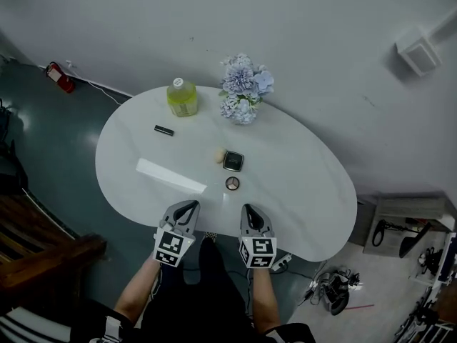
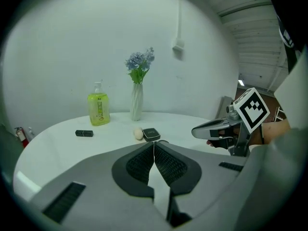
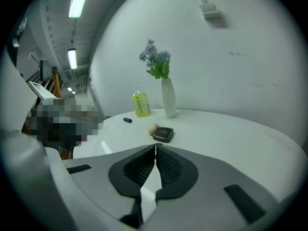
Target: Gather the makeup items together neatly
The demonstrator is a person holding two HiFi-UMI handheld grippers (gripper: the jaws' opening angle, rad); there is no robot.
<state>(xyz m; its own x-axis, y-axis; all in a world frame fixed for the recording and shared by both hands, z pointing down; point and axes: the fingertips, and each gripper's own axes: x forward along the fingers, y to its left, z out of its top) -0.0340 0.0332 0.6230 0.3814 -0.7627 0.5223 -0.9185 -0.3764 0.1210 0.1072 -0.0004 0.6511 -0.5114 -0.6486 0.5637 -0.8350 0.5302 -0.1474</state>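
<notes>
Both tools sit at the near edge of the white oval table, side by side. The left gripper has its ribbed pads pressed together with nothing between them, and the right gripper is likewise closed and empty. Each carries a cube of black-and-white square markers. Just beyond the jaws lies a small round compact, and a little farther a square black compact with a beige egg-shaped makeup sponge just beside its left edge. A black lipstick tube lies well apart, to the far left of that group. At the far edge stand a yellow-green pump bottle and, to its right, a white vase of pale blue flowers. Assessment: the gathering appears not yet begun. Nothing is held, and the three central items are only loosely close, not lined up. The lipstick remains the outlier to be brought in, after which the group needs tidying. Whether the pump bottle counts as makeup cannot be settled. Writing: the bottle's label carries print and the square compact's lid a faint mark, both too small to read.
</notes>
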